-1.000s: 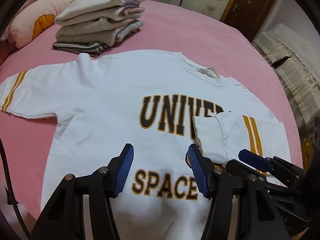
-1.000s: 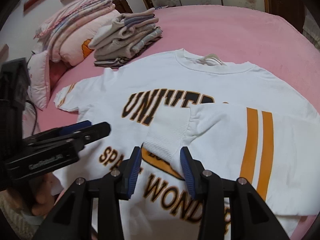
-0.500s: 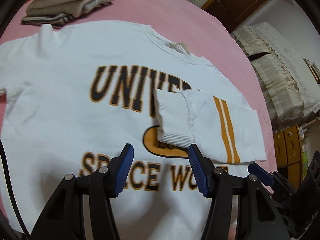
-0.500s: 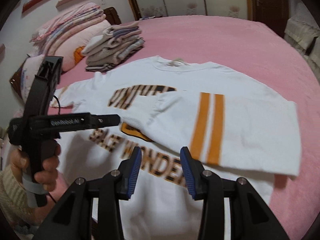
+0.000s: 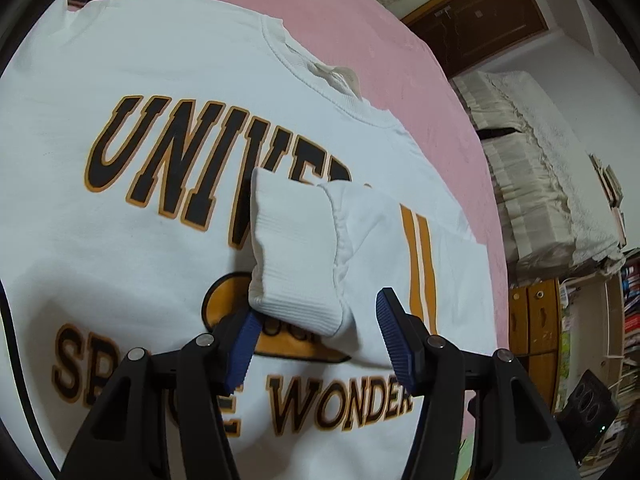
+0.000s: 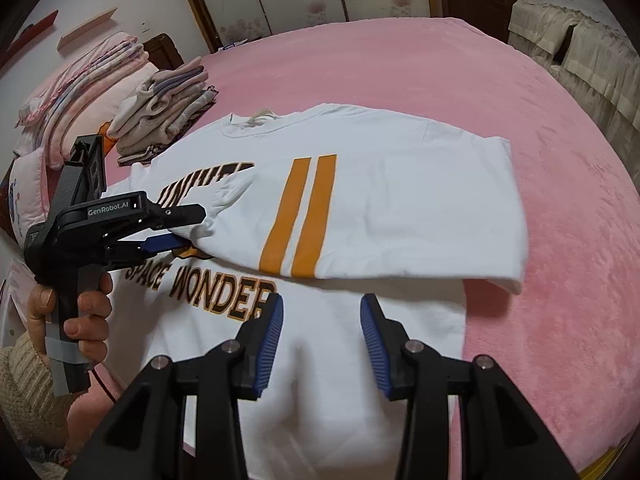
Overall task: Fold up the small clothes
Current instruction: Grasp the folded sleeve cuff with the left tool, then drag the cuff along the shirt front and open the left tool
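While the sweatshirt (image 6: 332, 344) lay flat on the bed (image 6: 560, 240), one sleeve (image 6: 360, 216) was folded across its chest; the other remained. Both grippers (image 5: 316, 340) (image 6: 322, 332) stood parted, grasping nothing.

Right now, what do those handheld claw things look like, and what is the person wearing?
Each claw is matte black plastic with two ridged blue pads and silver pivot screws. From the right claw camera, the left one has a pistol-style handle wrapped in grey tape, white "GenRobot.AI" lettering on its side and a thin cable below. The hand holding it comes out of a cream knitted sleeve.
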{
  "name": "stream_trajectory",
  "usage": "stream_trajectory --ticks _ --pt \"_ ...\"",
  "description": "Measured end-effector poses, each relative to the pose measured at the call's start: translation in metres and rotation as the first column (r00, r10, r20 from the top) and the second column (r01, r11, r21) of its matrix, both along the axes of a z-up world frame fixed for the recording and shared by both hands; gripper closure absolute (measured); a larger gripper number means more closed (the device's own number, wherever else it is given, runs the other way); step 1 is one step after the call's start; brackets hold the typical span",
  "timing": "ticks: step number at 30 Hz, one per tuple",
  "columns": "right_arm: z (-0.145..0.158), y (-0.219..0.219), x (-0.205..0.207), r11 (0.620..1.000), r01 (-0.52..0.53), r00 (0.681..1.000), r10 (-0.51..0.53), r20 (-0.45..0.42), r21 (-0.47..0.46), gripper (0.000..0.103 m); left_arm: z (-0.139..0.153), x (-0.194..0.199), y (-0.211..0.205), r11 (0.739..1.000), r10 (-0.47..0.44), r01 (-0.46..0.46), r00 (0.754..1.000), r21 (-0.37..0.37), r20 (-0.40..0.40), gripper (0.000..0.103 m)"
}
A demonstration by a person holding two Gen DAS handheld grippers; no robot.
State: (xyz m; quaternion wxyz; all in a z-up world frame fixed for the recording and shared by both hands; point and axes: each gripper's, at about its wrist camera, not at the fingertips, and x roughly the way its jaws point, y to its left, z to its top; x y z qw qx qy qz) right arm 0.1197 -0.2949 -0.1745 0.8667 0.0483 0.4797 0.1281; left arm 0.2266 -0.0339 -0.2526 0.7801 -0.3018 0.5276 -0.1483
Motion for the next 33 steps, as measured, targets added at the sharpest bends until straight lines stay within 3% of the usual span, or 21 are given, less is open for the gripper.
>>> stream_trajectory --ticks 2,6,12,16,22,28,33 --pt "-0.001 -0.002 -0.002 1.000 0.006 1.000 -0.006 0.002 0.003 0.063 -0.001 0.004 -0.001 1.000 0.013 -0.013 1.000 -0.004 0.004 0.048" --pt "-0.004 -0.007 -0.002 1.000 0.020 1.000 -0.020 -0.003 0.008 0.063 0.004 0.008 -0.003 0.999 0.033 -0.033 0.999 0.042 0.018 0.071" --pt "-0.006 -0.029 -0.004 0.997 0.082 0.997 -0.082 0.001 0.012 0.063 0.018 0.020 -0.011 0.994 0.036 -0.040 0.998 0.097 0.046 0.091" --pt "-0.005 -0.048 -0.005 0.990 0.140 0.990 -0.140 0.004 0.006 0.063 0.048 0.024 -0.020 0.982 0.025 -0.051 0.990 0.180 0.142 0.093" --pt "-0.006 -0.074 -0.005 0.977 0.210 0.978 -0.209 0.014 -0.031 0.063 0.094 0.041 -0.013 0.969 0.023 -0.089 0.961 0.232 0.274 0.093" --pt "-0.020 -0.081 0.006 0.968 0.234 0.972 -0.234 0.013 -0.092 0.063 0.112 0.060 0.014 0.953 0.067 -0.157 0.944 0.260 0.322 0.093" --pt "-0.031 -0.070 0.017 0.973 0.198 0.980 -0.198 0.007 -0.116 0.063 0.109 0.062 0.041 0.945 0.121 -0.209 0.937 0.250 0.328 0.093"
